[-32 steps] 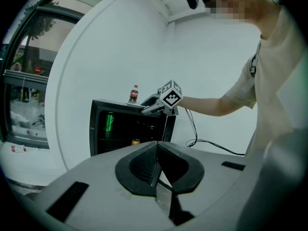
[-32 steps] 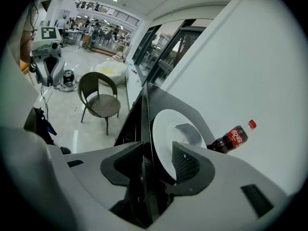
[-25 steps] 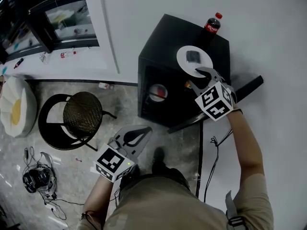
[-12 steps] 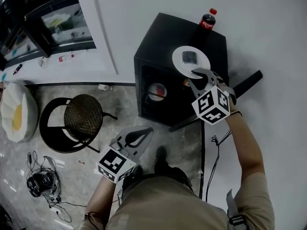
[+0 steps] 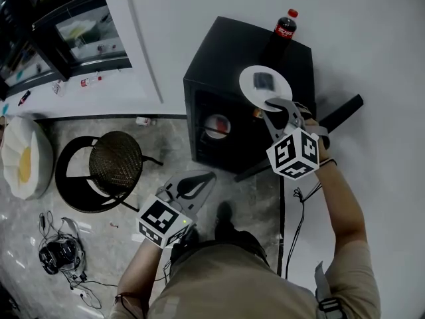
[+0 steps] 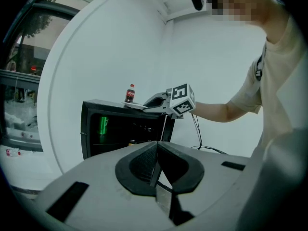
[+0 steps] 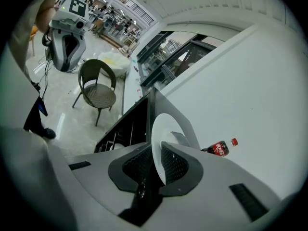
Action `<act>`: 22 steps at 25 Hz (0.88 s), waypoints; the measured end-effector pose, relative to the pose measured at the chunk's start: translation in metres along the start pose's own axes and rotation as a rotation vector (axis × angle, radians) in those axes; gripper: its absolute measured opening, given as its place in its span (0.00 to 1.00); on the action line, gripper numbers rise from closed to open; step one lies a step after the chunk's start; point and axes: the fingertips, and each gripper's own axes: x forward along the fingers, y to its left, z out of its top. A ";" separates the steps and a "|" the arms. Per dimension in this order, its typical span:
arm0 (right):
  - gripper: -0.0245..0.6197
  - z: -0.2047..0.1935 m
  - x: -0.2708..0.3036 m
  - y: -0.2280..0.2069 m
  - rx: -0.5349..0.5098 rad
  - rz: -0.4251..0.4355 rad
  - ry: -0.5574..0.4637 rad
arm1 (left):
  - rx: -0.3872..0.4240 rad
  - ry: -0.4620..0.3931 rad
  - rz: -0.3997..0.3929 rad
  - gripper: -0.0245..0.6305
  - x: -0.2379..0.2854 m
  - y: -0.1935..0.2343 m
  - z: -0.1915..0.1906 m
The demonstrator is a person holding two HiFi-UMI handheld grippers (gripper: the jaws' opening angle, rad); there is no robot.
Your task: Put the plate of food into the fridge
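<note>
Seen from above, a white plate (image 5: 254,90) lies flat on top of a black fridge (image 5: 219,52). A cola bottle (image 5: 285,26) stands at the plate's 1 o'clock. The plate is round, so it has no long axis, and its 6 o'clock rim faces the person. The right tool (image 5: 274,104) has just been closing and is now clamped on that rim. The dark food (image 5: 263,80) at the plate's centre is too small to identify. The fridge's inside is mostly in shadow, and its open door (image 5: 342,114) shows edge-on. The left tool (image 5: 207,177), jaws together and empty, hangs at the fridge's 7 o'clock.
</note>
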 end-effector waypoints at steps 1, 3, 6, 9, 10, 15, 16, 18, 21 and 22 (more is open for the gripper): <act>0.13 0.001 -0.002 0.000 -0.001 -0.004 -0.007 | 0.001 0.003 -0.012 0.05 0.004 0.000 0.002; 0.12 0.003 -0.005 -0.001 0.002 -0.013 -0.021 | -0.003 0.001 -0.033 0.06 0.011 0.000 0.007; 0.12 0.005 -0.008 0.000 -0.024 -0.023 -0.031 | -0.039 -0.022 -0.051 0.06 0.020 0.006 0.019; 0.11 0.004 -0.010 0.005 -0.073 -0.026 -0.039 | -0.136 -0.078 -0.073 0.06 0.031 0.016 0.037; 0.11 0.004 -0.010 0.007 -0.088 -0.027 -0.040 | -0.182 -0.102 -0.084 0.06 0.035 0.020 0.043; 0.11 0.002 -0.012 0.016 -0.148 -0.010 -0.046 | -0.370 -0.171 -0.129 0.06 0.057 0.040 0.065; 0.11 0.001 -0.012 0.017 -0.156 -0.009 -0.046 | -0.379 -0.169 -0.127 0.06 0.063 0.043 0.069; 0.11 0.001 -0.012 0.017 -0.159 -0.011 -0.048 | -0.377 -0.165 -0.108 0.06 0.072 0.052 0.077; 0.11 0.001 -0.012 0.017 -0.147 -0.009 -0.053 | -0.430 -0.162 -0.085 0.06 0.085 0.065 0.084; 0.11 0.001 -0.011 0.017 -0.144 -0.006 -0.055 | -0.467 -0.155 -0.080 0.06 0.090 0.069 0.084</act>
